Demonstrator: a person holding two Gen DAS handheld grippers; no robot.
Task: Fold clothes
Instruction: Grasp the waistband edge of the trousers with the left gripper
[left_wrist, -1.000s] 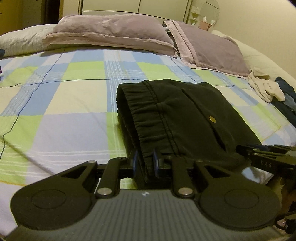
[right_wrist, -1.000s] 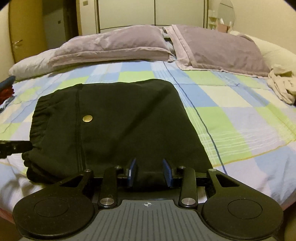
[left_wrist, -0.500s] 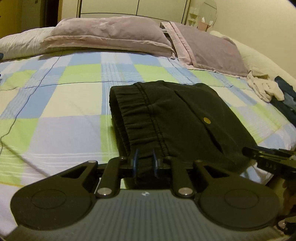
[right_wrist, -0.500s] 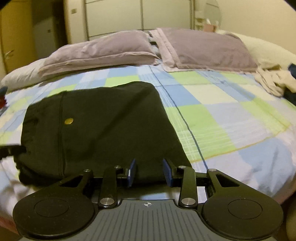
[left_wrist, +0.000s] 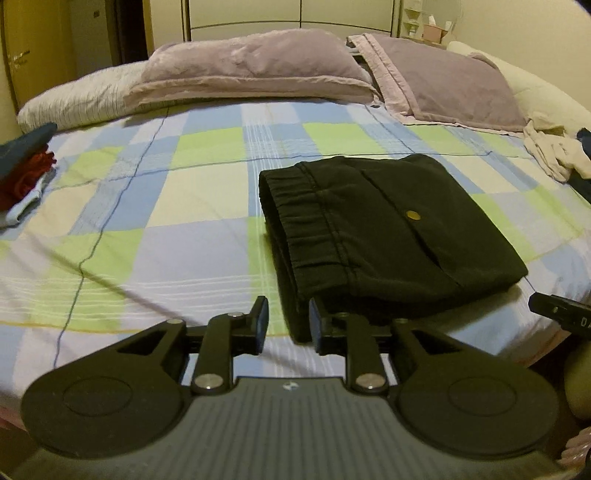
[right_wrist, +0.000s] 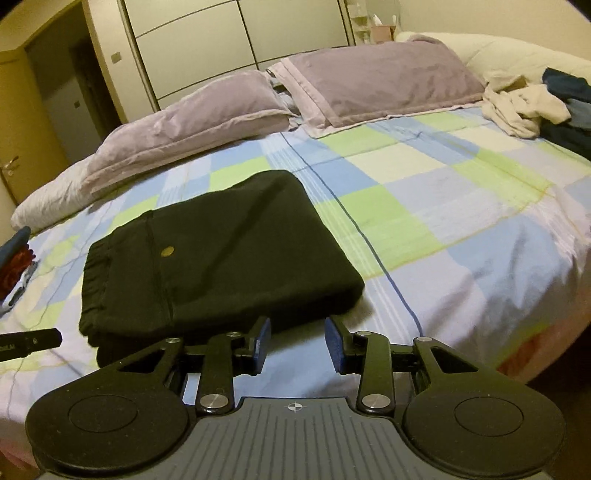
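Although the black trousers (left_wrist: 388, 243) already lie folded in a neat packet near the front edge of the bed (left_wrist: 155, 206), this is the place where the work can be spoiled. Your left gripper (left_wrist: 286, 320) has its jaws spread, and the near corner of the packet, on the elastic waistband side, sits between them without being pinched. Your right gripper (right_wrist: 297, 341) also has its jaws spread, with nothing between them, just in front of the other near corner.

If you lift or turn the left gripper carelessly, one of its fingers (left_wrist: 317, 321) can catch the waistband and drag the upper layers, so the fold opens. The cloth looks thick and a little springy, so I judge the layers may slide on each other when they are pushed from one side only.

The packet is close to the front edge of the bed; a push toward you could send it over the edge.

At the right edge of the bed lies a heap of unfolded clothes (right_wrist: 524, 105), and at the left edge a small folded pile (left_wrist: 26, 173). A wide swing toward either can disturb them.
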